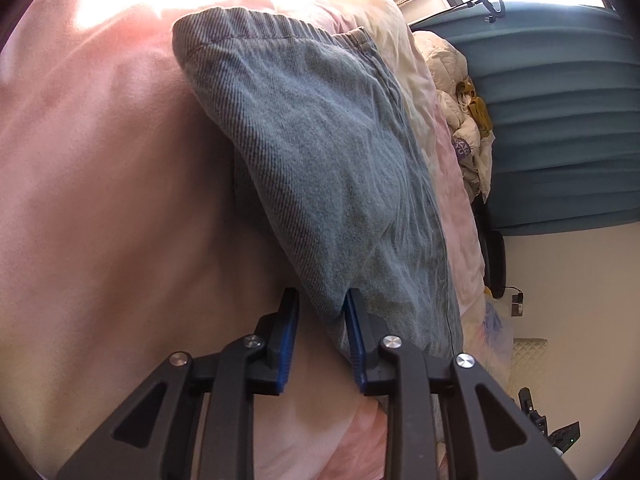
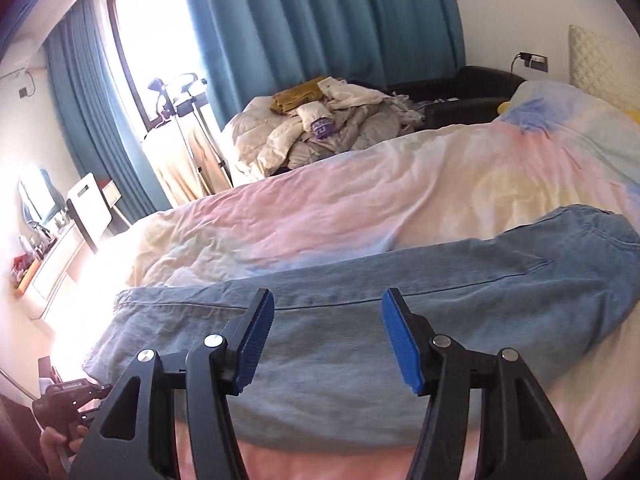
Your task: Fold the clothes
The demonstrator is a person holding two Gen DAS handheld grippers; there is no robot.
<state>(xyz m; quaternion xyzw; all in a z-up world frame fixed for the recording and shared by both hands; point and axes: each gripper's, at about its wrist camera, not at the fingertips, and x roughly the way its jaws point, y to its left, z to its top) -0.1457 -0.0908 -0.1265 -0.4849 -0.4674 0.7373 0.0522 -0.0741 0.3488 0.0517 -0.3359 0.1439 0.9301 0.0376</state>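
Note:
A pair of light blue jeans (image 1: pixel 320 168) lies on the pink pastel bedcover (image 1: pixel 100 200), its elastic waistband at the far end in the left wrist view. My left gripper (image 1: pixel 320 300) has its blue pads close together around a corner of the denim at the near end. In the right wrist view the jeans (image 2: pixel 360 320) lie flat across the bedcover (image 2: pixel 360 200). My right gripper (image 2: pixel 328 300) is open wide and empty, just above the jeans' near edge.
A heap of pale bedding and clothes (image 2: pixel 320 128) lies beyond the bed. Teal curtains (image 2: pixel 320 20) hang by a bright window. A white dresser (image 2: pixel 60 252) stands at left. A black chair (image 2: pixel 472 88) sits by the wall.

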